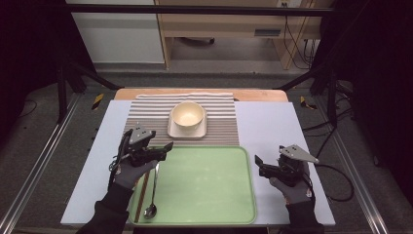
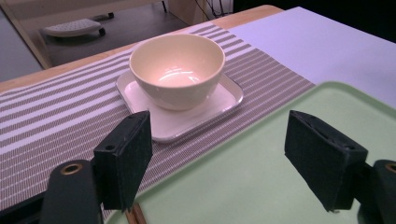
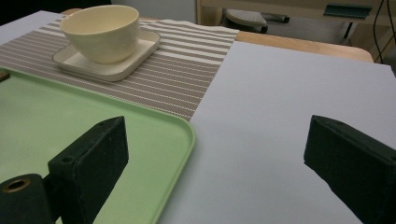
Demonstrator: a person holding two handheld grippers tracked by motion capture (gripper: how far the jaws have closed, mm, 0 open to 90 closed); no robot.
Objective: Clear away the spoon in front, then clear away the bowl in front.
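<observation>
- Left gripper [image 1: 168, 146] raised over the left edge of the flat pale-green plastic tray [image 1: 204, 195], level, pointing right toward the tray's middle; gloved left hand [image 1: 127, 173] behind it, dark sleeve entering from below.
- Jaws released, spread wide, nothing between.
- Long silver metal spoon [image 1: 153, 195] lying lengthwise on the tray's left side, bowl end nearest the person, just beside brown wooden chopsticks [image 1: 141, 195]; both below the left hand, untouched.
- Right gripper [image 1: 258, 162] hovering over the pale lilac worktop [image 1: 272, 122], beside the tray's right edge, pointing left; jaws released, wide apart.
- Cream round ceramic bowl [image 1: 187, 115] on a white square plate [image 1: 187, 130], on the striped grey-and-white placemat [image 1: 146, 114] beyond the tray.
</observation>
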